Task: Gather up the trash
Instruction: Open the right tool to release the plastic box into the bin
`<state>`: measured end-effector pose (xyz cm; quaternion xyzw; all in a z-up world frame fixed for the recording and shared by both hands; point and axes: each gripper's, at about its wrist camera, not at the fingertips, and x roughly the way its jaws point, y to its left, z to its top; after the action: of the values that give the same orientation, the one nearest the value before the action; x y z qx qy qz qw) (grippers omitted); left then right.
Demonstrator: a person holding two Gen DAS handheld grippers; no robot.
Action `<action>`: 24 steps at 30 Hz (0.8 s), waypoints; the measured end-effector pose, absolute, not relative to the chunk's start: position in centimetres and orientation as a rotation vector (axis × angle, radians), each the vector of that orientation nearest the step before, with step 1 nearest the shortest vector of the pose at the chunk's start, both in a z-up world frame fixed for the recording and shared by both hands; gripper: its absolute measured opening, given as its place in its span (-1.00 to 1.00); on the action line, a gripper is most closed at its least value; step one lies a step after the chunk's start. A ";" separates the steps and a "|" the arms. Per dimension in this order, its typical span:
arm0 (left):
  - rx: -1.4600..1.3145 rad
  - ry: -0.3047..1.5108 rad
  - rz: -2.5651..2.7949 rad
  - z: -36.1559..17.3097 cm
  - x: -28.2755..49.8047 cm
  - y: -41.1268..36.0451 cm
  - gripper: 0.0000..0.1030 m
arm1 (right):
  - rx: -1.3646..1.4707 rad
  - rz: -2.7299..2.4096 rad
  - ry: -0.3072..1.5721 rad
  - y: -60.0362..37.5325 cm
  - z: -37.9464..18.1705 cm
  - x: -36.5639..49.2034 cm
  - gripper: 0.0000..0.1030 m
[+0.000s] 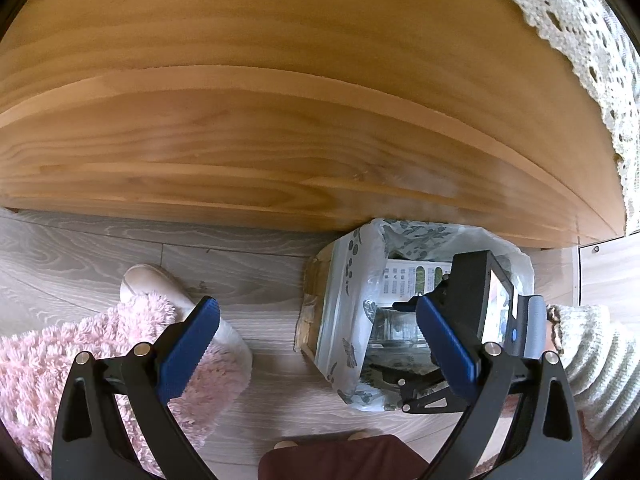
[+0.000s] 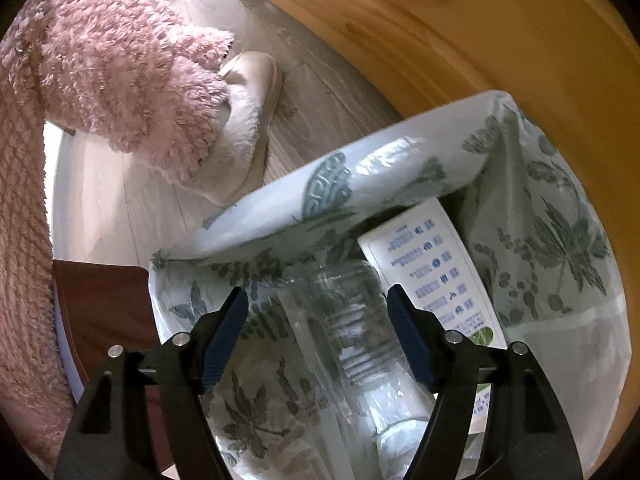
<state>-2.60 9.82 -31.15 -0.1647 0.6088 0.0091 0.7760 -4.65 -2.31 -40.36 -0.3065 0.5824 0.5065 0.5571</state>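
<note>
The clear plastic bottle (image 2: pixel 344 332) lay inside the lined trash bin (image 2: pixel 404 152), on the leaf-printed liner bag (image 2: pixel 560 232) beside a white printed carton (image 2: pixel 432 272). The step in hand looked like the drop-off: the right gripper (image 2: pixel 318 340) hung over the bin with its jaws spread to either side of the bottle, the pads apparently clear of it. Next it would need to lift straight out without snagging the liner. The left gripper (image 1: pixel 316 348) waited over the wood-look floor (image 1: pixel 100 248) beside the bin, jaws wide and empty, near a pink fuzzy trouser leg (image 1: pixel 72 360) and slipper (image 1: pixel 152 284).
</note>
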 end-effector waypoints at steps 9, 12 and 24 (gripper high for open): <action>-0.356 1.312 0.004 -30.8 -2.5 9.6 0.86 | -0.750 1.113 1.399 -4.0 -38.9 -4.4 0.35; -0.349 1.304 -0.011 -30.5 -2.5 9.4 0.86 | -0.713 1.079 1.412 -4.7 -37.8 -4.2 0.35; -0.336 1.263 -0.054 -29.2 -2.9 8.7 0.85 | -0.649 0.817 1.360 -9.1 -32.6 -3.7 0.73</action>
<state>-2.86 8.73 -29.16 -0.1561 0.5876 -0.0252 0.7936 -3.70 -9.12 -32.61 -0.2863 0.5997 0.3605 0.6546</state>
